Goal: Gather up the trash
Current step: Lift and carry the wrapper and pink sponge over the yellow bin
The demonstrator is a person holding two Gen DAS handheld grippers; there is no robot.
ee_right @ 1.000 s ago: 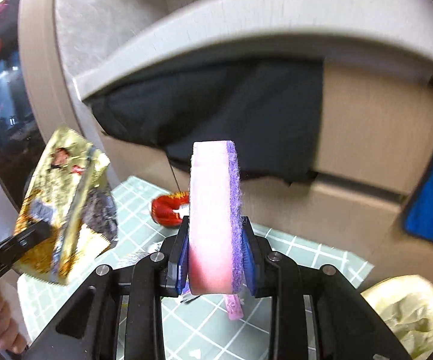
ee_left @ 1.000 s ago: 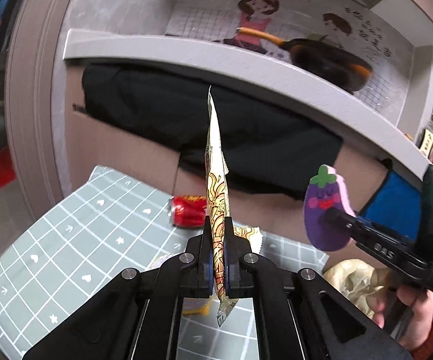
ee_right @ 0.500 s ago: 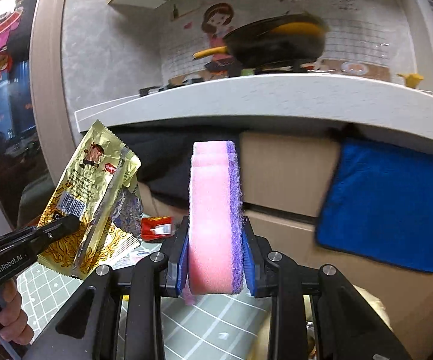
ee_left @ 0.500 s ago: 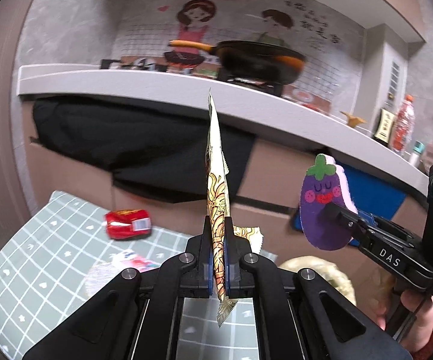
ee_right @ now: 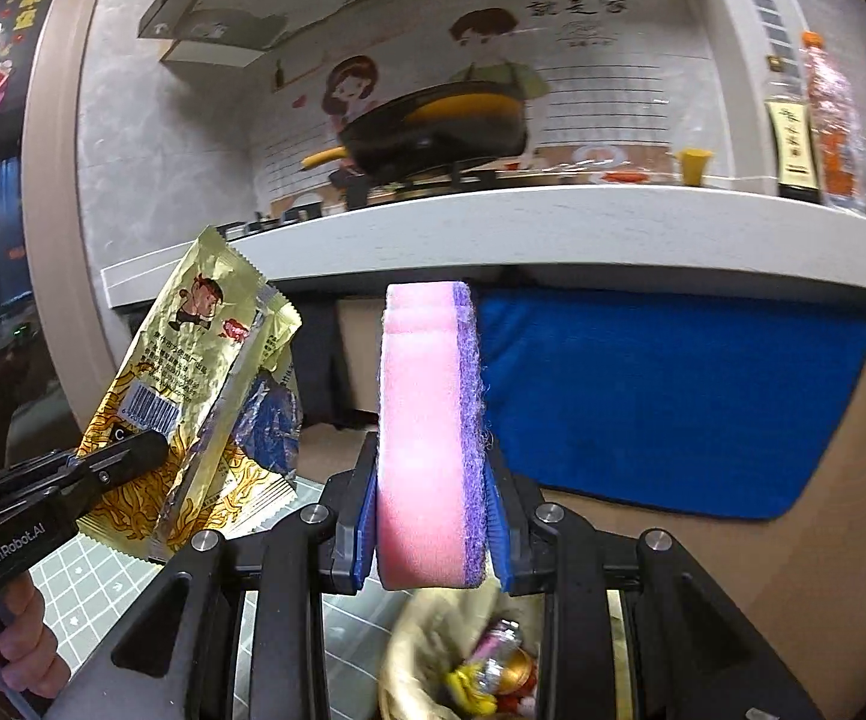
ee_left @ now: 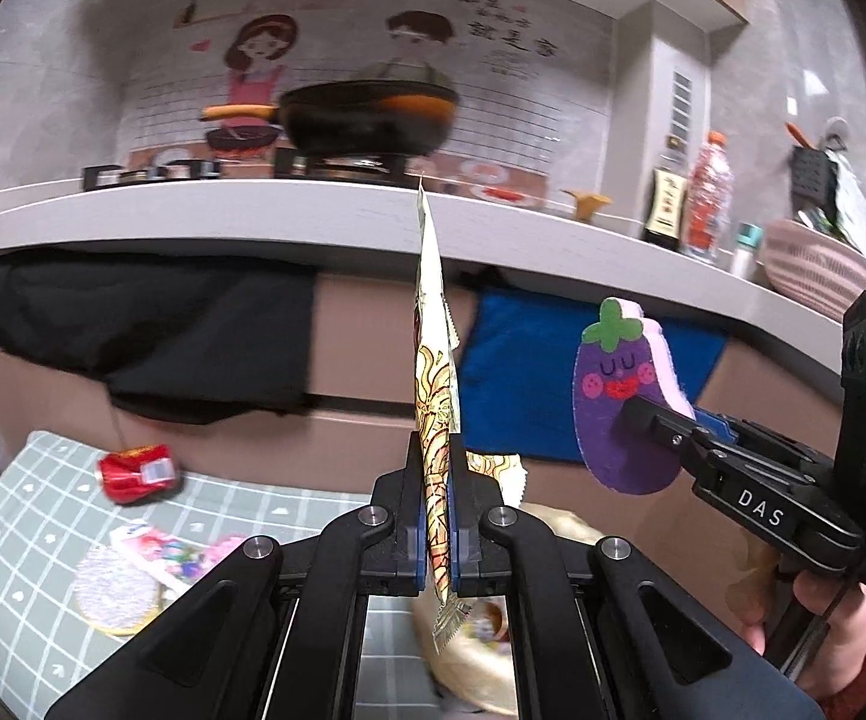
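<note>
My left gripper [ee_left: 436, 510] is shut on a gold noodle wrapper [ee_left: 433, 384], seen edge-on and standing upright; from the right wrist view the same wrapper [ee_right: 192, 396] shows its printed face at the left, pinched by the left gripper [ee_right: 138, 450]. My right gripper [ee_right: 433, 516] is shut on a pink and purple eggplant-shaped sponge [ee_right: 429, 438]; in the left wrist view that sponge [ee_left: 625, 396] shows its smiling face, held up at the right. Below both grippers sits a yellowish trash bag [ee_right: 433, 648], open, with several wrappers inside; its rim [ee_left: 481, 672] is partly hidden by my fingers.
A grey checked mat [ee_left: 30, 540] on the floor carries a crushed red can [ee_left: 138, 471], a pink wrapper [ee_left: 168, 552] and a round scrubber [ee_left: 111, 594]. Behind stands a counter [ee_left: 252, 210] with a pan [ee_left: 366, 117], bottles [ee_left: 709, 198], a black cloth [ee_left: 150, 330] and a blue towel [ee_right: 673, 396].
Both grippers swung right and rose together, still holding the wrapper and sponge. The can and mat slid left in view; the trash bag came under the grippers.
</note>
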